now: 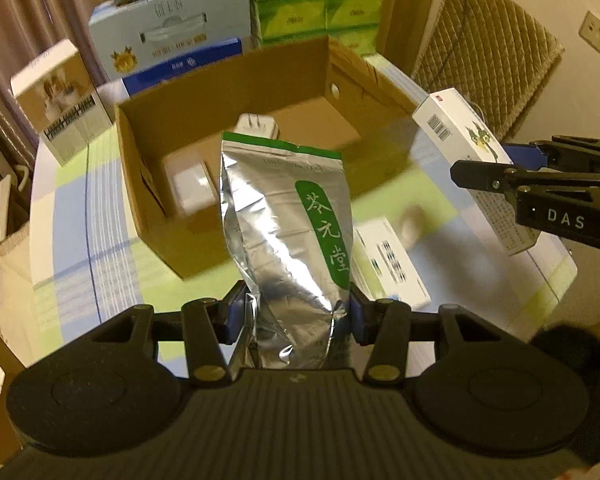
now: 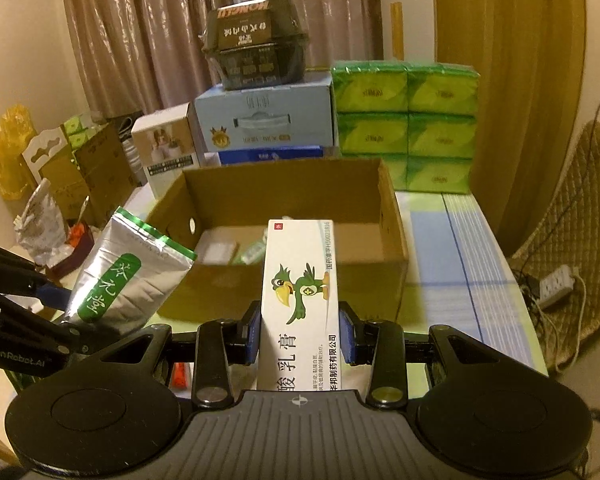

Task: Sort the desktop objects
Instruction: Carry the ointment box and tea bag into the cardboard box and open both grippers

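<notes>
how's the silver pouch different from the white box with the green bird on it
The silver pouch is soft, crinkled foil with a green label strip; the white box is rigid flat-sided card printed with a cartoon bird. The silver pouch sits in the left gripper, the white box in the right gripper. Both are gripped near the lower end and held above the table, in front of the open cardboard box.

We see a crinkled silver foil pouch (image 1: 288, 232) with a green label strip and green top edge, held upright above the bench. A long white cardboard carton (image 2: 300, 300) printed with a green cartoon bird stands lengthwise, raised before an open brown cardboard box (image 2: 392, 216) holding small white items.
</notes>
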Tool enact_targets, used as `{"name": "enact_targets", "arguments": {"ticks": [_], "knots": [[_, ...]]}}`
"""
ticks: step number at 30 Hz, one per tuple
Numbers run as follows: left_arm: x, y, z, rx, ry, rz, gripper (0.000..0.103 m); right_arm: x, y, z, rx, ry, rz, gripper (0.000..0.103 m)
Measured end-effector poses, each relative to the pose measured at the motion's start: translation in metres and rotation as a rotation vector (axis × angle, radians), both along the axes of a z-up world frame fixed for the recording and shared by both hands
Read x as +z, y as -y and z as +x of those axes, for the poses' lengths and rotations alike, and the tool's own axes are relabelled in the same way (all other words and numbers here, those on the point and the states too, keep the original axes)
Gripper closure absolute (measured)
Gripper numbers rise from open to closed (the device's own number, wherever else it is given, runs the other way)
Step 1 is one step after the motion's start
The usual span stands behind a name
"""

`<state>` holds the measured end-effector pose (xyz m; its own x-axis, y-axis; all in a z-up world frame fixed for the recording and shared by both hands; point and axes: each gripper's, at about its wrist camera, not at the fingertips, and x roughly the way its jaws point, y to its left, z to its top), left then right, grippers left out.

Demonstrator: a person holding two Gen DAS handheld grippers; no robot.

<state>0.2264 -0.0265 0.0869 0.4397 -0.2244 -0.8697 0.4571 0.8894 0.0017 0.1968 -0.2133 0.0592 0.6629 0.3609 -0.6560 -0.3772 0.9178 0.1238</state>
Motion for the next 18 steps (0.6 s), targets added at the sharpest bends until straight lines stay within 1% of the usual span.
{"name": "enact_targets", "arguments": {"ticks": [4, 9, 14, 18], "knots": [[0.013, 0.000, 0.027, 0.009, 0.014, -0.009, 0.058, 0.009, -0.008, 0.029, 0.012, 0.003, 0.000, 0.068], [0.024, 0.001, 0.067, 0.016, 0.030, 0.010, 0.058, 0.014, -0.020, 0.062, 0.028, 0.013, -0.009, 0.068], [0.029, 0.001, 0.102, 0.035, 0.044, 0.014, 0.058, 0.009, -0.030, 0.094, 0.033, -0.002, 0.002, 0.068], [0.026, 0.002, 0.127, 0.053, 0.048, -0.007, 0.058, 0.000, -0.038, 0.117, 0.038, -0.011, -0.002, 0.068]]}}
